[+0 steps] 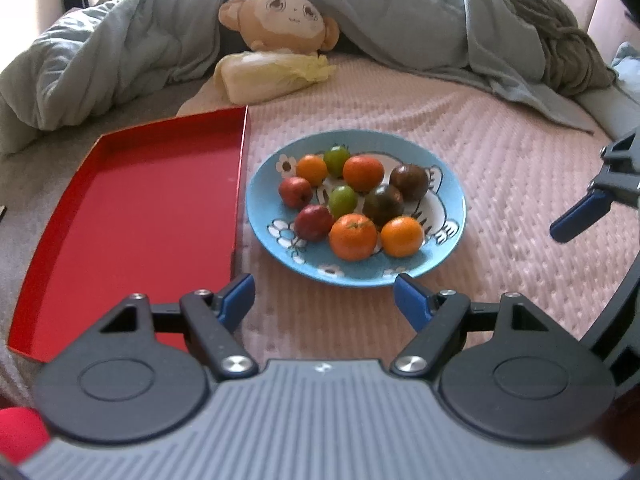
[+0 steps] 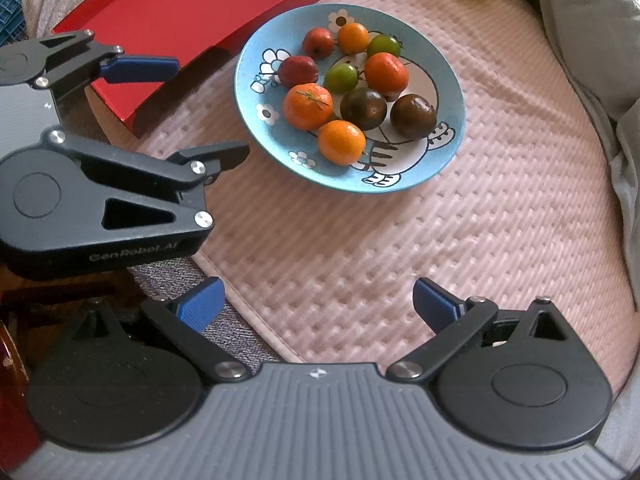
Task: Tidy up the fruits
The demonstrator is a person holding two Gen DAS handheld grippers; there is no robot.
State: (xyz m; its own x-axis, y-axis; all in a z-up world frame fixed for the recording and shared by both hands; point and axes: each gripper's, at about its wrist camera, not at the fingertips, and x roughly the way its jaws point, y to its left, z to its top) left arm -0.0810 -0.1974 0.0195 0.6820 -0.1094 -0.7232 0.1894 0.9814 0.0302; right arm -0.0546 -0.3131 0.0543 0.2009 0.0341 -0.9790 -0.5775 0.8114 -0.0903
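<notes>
On the pink quilted bed cover (image 1: 500, 184) with its ribbed, dimpled weave I've got the round, shallow blue ceramic plate (image 1: 448, 236), glossy, printed with white flowers and a cartoon figure. It holds ten small round fruits in a loose cluster: four orange mandarins (image 1: 353, 237) with pebbly skin, two smooth green ones (image 1: 343, 201), two dull red ones (image 1: 314, 222), two dark brown-green ones (image 1: 383, 205).

Just left of the plate: the rectangular red tray (image 1: 132, 216), flat matte floor, low thin rim, nothing in it (near edge looks apart from the plate rim, barely).

My left gripper (image 1: 324, 300) is short of the plate's near rim, blue ribbed pads spread wide, gripping nothing. Right gripper (image 2: 318, 306) likewise: fingers splayed, nothing between them, over bare cover, well short of the plate. In the right wrist view the left gripper sits at the tray's corner.

Behind: crumpled grey-blue duvet (image 1: 120, 52), a tan plush monkey head (image 1: 280, 20), pale yellow cabbage-shaped plush (image 1: 272, 76).
</notes>
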